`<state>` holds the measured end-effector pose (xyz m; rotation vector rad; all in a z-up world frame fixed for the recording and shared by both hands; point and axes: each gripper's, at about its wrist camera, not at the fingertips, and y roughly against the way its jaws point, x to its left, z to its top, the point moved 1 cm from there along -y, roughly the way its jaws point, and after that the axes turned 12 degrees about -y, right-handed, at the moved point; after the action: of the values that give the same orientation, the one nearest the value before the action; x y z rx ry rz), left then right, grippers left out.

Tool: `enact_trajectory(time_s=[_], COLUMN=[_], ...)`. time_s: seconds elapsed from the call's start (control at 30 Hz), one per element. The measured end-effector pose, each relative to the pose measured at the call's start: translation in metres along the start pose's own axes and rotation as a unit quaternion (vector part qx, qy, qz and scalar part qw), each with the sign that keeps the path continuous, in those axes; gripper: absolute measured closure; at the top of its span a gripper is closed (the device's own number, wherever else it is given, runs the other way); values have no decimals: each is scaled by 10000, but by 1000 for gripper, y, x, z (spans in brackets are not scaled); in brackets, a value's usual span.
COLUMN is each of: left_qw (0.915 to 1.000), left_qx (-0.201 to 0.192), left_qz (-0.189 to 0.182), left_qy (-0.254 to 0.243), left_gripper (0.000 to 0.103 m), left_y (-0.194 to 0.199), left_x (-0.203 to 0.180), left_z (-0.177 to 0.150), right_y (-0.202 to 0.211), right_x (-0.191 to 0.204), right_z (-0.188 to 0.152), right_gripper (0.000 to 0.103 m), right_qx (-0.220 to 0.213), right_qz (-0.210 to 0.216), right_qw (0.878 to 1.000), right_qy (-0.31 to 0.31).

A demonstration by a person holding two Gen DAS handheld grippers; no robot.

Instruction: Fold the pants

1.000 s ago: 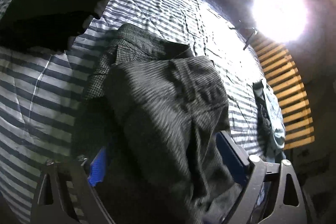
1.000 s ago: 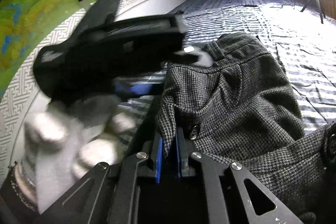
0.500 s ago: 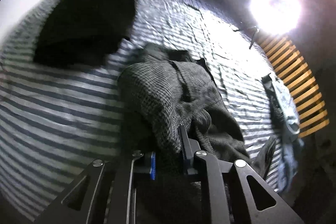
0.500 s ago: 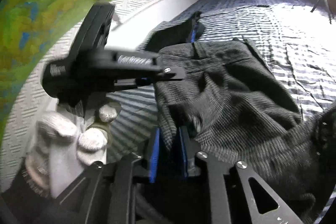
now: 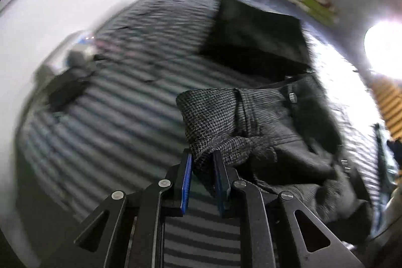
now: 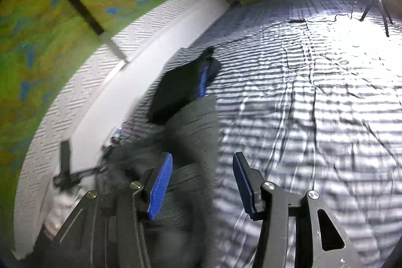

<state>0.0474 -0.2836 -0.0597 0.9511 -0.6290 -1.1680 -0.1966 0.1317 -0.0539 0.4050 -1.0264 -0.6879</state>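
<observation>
We have the grey checked pants (image 5: 263, 132) bunched at centre right of the left wrist view, lying on the striped bedsheet (image 5: 120, 122), and our left gripper (image 5: 202, 162) is clenched on a fold of the cloth near the waistband, blue pads pinching it where a second ago they stood wide apart around the fabric. Our right gripper (image 6: 202, 175) has just been opening: half a second ago its pads were nipped tight on the pants; now they stand apart at the bottom of the right wrist view, pressing on nothing, with the pants (image 6: 193, 142) running blurred behind the left-hand pad and only sheet in the rest of the gap. A dark folded garment (image 6: 181, 89) lies just beyond, towards the white wall at centre left. The left camera's outlook has swung too, so that the dark garment (image 5: 256, 42) now sits upper right of its frame. We judge the pants have passed from right to left, freeing the right to take a new hold; the cloth is heaped, not flat, so folding proper seems barely begun
</observation>
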Motion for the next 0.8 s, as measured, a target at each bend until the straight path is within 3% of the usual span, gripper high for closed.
enact_trajectory(time_s=[0.07, 0.2, 0.27, 0.33, 0.37, 0.5, 0.53, 0.6, 0.67, 0.7, 0.73, 0.8], left_qw=[9995, 9988, 9987, 9978, 9971, 9985, 9990, 9991, 9992, 9990, 9984, 9976], left_qx=[60, 138, 126, 121, 108, 78, 88, 106, 94, 123, 152, 160], left_qz=[251, 323, 343, 593, 722, 387, 284, -189, -279, -330, -425, -464], left_qy=[171, 349, 357, 283, 219, 377, 344, 367, 285, 281, 334, 479], left_gripper=[86, 86, 86, 98, 98, 98, 98, 98, 94, 75, 37, 0], left_y=[-5, -12, -15, -16, -16, -21, -23, -26, -29, -31, -36, -43], left_x=[25, 57, 61, 61, 60, 67, 65, 57, 48, 43, 41, 39], left_z=[-6, -16, -17, -13, -11, -7, -6, -6, -5, -4, -2, 2], right_y=[-34, -112, -146, -180, -193, -226, -228, -226, -211, -202, -190, -161], right_x=[-3, 12, 24, 36, 39, 55, 60, 67, 71, 72, 73, 67], right_z=[17, 32, 29, 22, 21, 8, 5, 1, -1, 0, 1, 5], right_gripper=[57, 56, 56, 53, 53, 53, 73, 100, 103, 103, 103, 103], right_qx=[168, 560, 804, 1026, 1101, 1202, 1194, 1196, 1014, 905, 774, 539], right_qz=[-184, -238, -67, 188, 301, 422, 347, 204, 57, -1, -87, -162], right_qw=[9997, 9979, 9966, 9945, 9935, 9919, 9922, 9924, 9944, 9953, 9961, 9976], right_qy=[45, 202, 188, 90, 38, -8, 63, 200, 277, 353, 418, 393])
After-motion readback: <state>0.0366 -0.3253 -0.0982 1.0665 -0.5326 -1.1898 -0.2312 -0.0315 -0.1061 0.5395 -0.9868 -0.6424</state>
